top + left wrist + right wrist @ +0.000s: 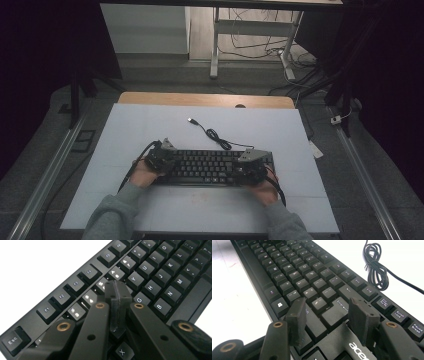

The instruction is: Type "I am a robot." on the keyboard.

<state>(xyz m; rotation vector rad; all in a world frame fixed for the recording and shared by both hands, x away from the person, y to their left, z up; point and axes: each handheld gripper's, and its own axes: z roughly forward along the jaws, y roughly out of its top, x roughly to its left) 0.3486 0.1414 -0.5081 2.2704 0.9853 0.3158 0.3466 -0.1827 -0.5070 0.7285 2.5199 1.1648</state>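
Black matte keyboard (210, 167) under both tools: left gripper (117, 302) clenched empty, right gripper (328, 315) spread.

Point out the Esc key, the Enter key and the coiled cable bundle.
Esc key (12, 341): left gripper view, on the keycap's top face.
Enter key (336, 311): right gripper view, on the keycap's top, between the open jaws.
coiled cable bundle (375, 268): right gripper view, on the middle loops.

keyboard ends (210, 166): both covered by the grippers and hands in the high view
key legends: too small to read in the high view
keys under left gripper (117, 305): hidden at lower centre of the left gripper view
cable (375, 263): cut off by the right gripper view's top and right edges
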